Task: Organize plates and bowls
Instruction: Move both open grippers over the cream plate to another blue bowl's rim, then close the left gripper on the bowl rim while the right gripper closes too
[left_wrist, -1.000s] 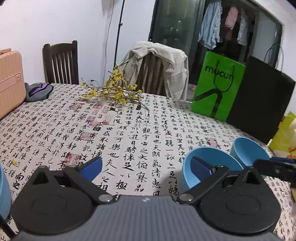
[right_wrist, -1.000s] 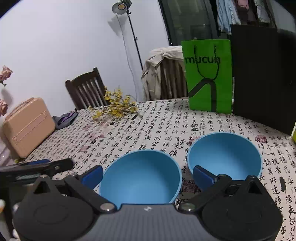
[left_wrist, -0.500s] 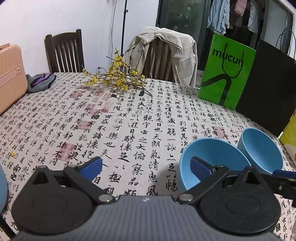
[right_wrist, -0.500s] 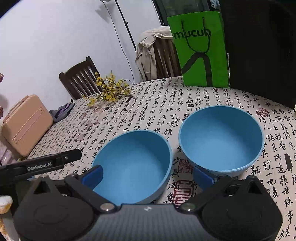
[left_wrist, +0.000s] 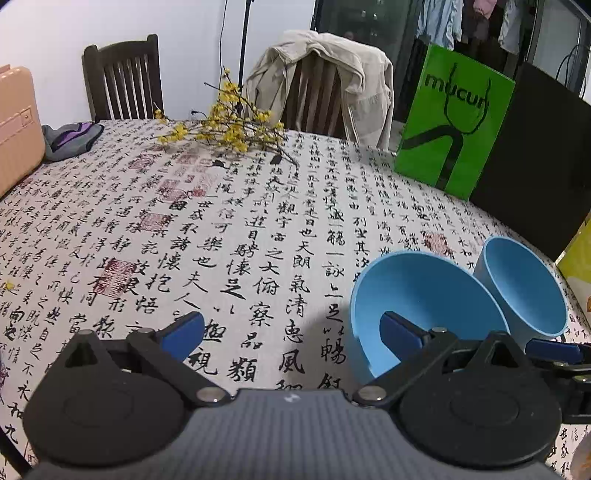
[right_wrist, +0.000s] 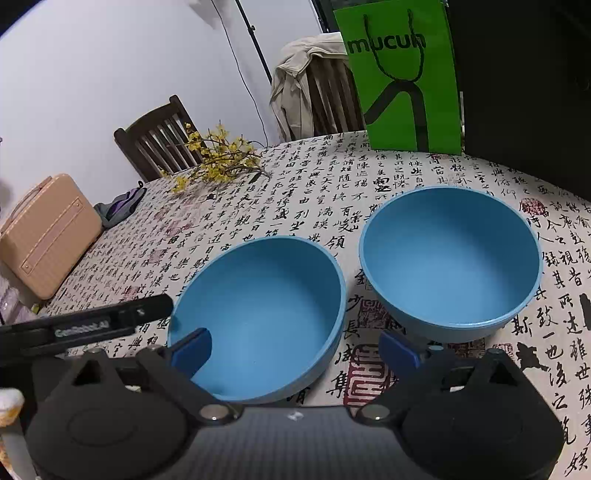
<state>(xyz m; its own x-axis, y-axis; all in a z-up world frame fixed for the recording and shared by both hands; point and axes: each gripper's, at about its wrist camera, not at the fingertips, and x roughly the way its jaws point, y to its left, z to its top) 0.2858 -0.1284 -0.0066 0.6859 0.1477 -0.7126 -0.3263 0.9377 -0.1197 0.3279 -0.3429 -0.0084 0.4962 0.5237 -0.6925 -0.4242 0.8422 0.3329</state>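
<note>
Two blue bowls sit side by side on the calligraphy tablecloth (right_wrist: 280, 192), rims nearly touching — the near-left bowl (right_wrist: 258, 314) and the far-right bowl (right_wrist: 450, 266), both upright and empty, likely waiting to be nested. The right gripper (right_wrist: 295, 350) straddles the near-left bowl's right rim, its jaws closing but not yet pressing. The left gripper (left_wrist: 291, 332) hangs released over bare cloth left of the bowls — free, grasping nothing.

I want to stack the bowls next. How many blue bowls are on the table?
2. The nearer bowl sits just ahead of the right gripper; the other bowl stands right of it, apart, toward the green bag. More may lie out of view.
</note>
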